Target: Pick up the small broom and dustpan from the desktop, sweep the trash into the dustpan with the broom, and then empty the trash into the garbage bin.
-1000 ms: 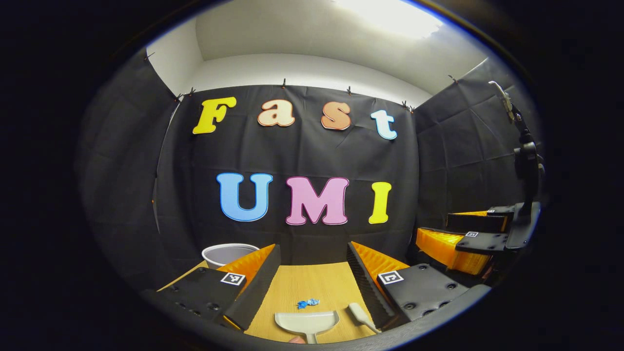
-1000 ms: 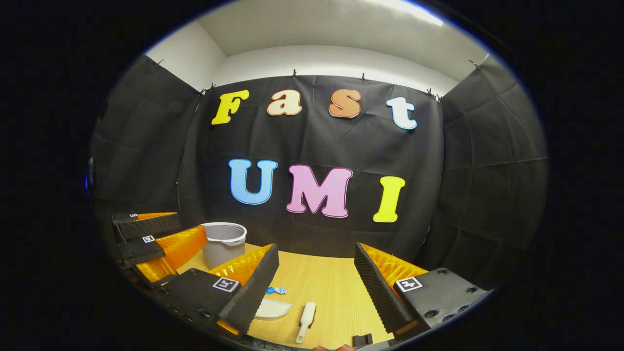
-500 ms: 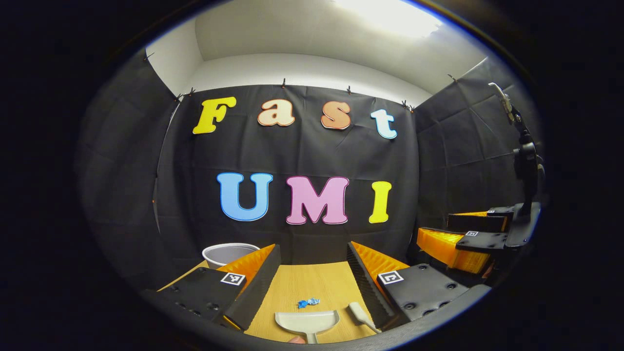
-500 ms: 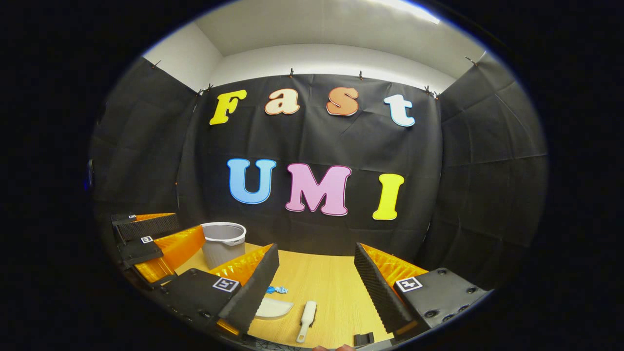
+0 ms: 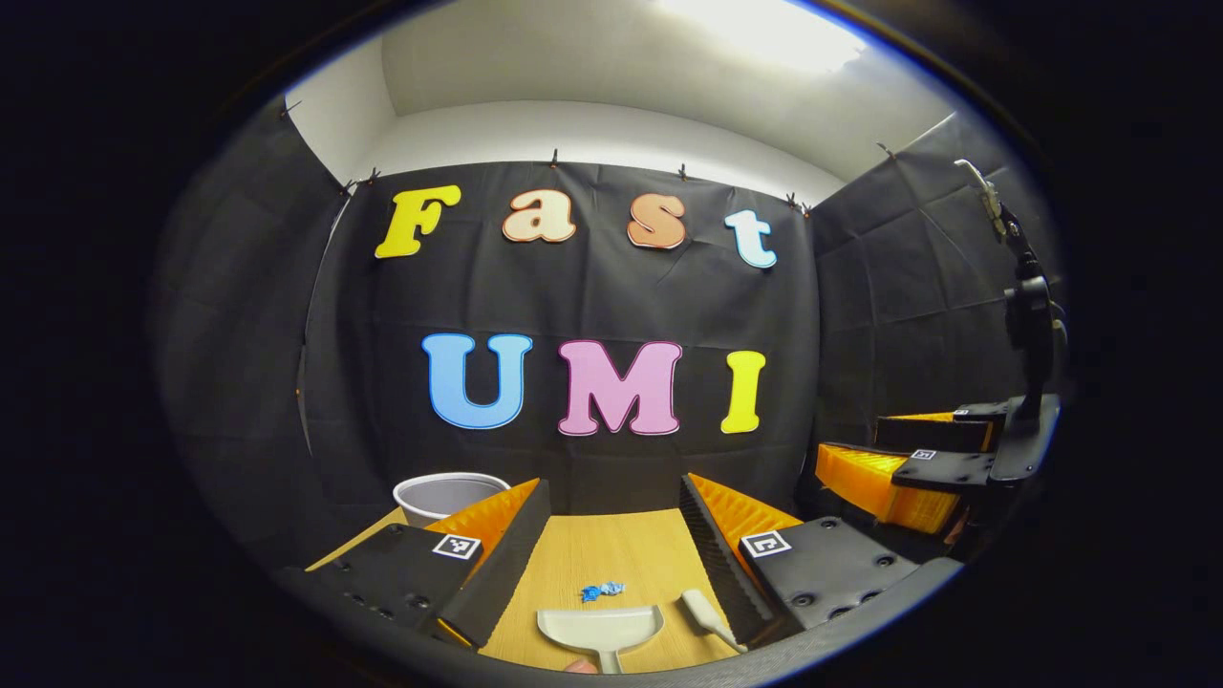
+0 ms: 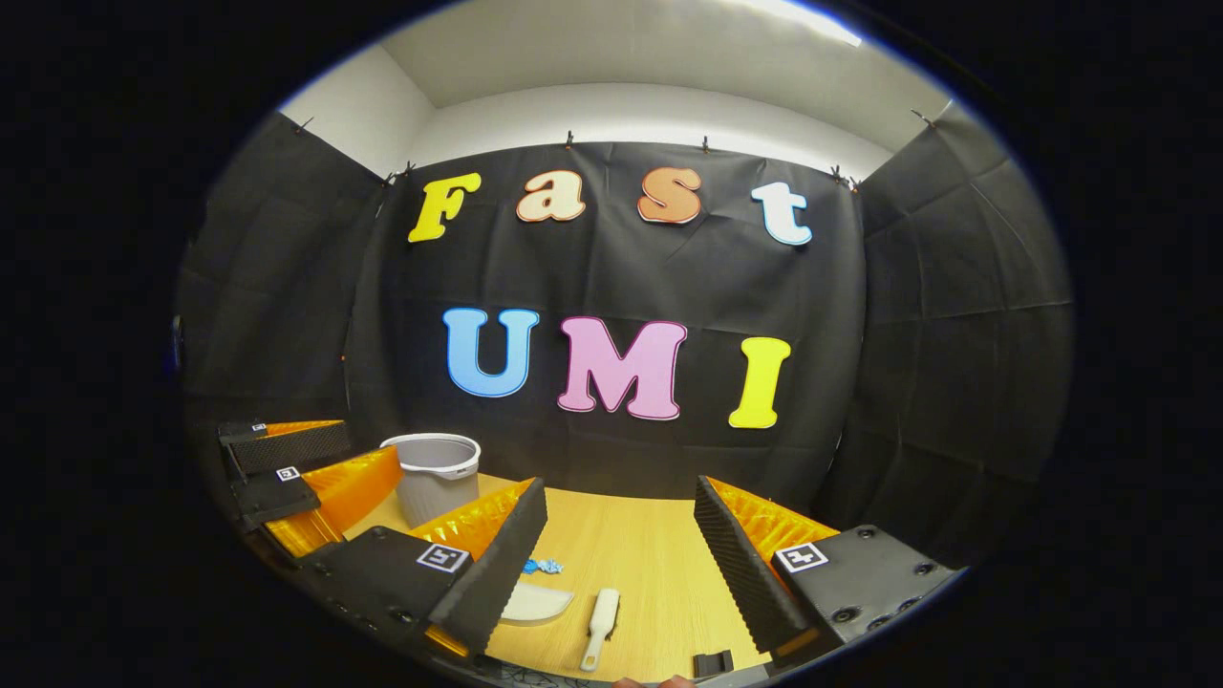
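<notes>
Overall, the wooden desktop (image 6: 650,545) is the landmark, and both grippers hang above its near edge with nothing between their fingers.

Left gripper (image 5: 611,535) — jaws spread wide, empty; in the right gripper view it sits off the desktop's left edge (image 6: 306,468).
Right gripper (image 6: 621,535) — jaws likewise wide apart, empty; the left gripper view shows it off the desktop's right side (image 5: 917,468), below a dark stand or mount (image 5: 1030,325) that I cannot identify with confidence at this blurred edge.

Garbage bin (image 6: 436,475): grey-white, upright, at the desktop's far left corner, open mouth up.

Dustpan (image 5: 600,629): pale, lying flat near the desktop's front edge, its handle pointing toward the camera. A fingertip (image 5: 579,666) shows just beside that handle's end.

Small broom (image 6: 600,626): light-coloured, lying flat on the desktop just to the right of the dustpan, apart from it.

Trash (image 5: 602,591): a small crumpled blue scrap on the desktop, just beyond the dustpan's far rim, not touching it.
</notes>
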A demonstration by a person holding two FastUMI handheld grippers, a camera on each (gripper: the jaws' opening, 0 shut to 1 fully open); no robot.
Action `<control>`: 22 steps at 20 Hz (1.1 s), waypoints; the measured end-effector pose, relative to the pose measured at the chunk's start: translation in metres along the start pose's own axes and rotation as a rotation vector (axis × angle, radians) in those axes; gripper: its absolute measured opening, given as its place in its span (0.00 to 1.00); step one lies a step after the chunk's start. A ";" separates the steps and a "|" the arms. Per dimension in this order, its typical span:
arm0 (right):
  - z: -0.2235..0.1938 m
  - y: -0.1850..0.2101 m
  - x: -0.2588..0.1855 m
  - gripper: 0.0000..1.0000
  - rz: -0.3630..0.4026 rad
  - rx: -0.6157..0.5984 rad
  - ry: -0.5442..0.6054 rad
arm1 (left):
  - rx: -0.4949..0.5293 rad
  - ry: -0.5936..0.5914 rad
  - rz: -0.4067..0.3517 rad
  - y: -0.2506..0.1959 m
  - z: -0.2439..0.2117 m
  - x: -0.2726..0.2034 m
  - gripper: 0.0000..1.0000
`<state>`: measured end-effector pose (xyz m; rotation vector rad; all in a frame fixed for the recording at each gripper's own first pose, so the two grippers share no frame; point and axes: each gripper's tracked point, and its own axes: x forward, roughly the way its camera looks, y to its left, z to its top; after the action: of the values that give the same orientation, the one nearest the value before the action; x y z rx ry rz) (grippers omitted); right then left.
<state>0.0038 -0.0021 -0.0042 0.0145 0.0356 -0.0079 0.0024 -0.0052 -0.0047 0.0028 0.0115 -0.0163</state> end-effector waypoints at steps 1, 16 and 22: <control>0.000 0.001 0.001 0.92 0.000 0.001 0.003 | -0.003 0.004 -0.003 0.000 -0.002 0.001 0.81; -0.034 0.022 0.033 1.00 0.045 0.014 0.122 | -0.042 0.156 0.023 0.017 -0.045 0.018 0.81; -0.100 0.028 0.063 0.92 0.045 0.077 0.349 | -0.064 0.349 -0.012 0.012 -0.101 0.037 0.80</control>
<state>0.0633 0.0266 -0.1059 0.0934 0.3842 0.0382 0.0382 0.0060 -0.1061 -0.0581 0.3611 -0.0270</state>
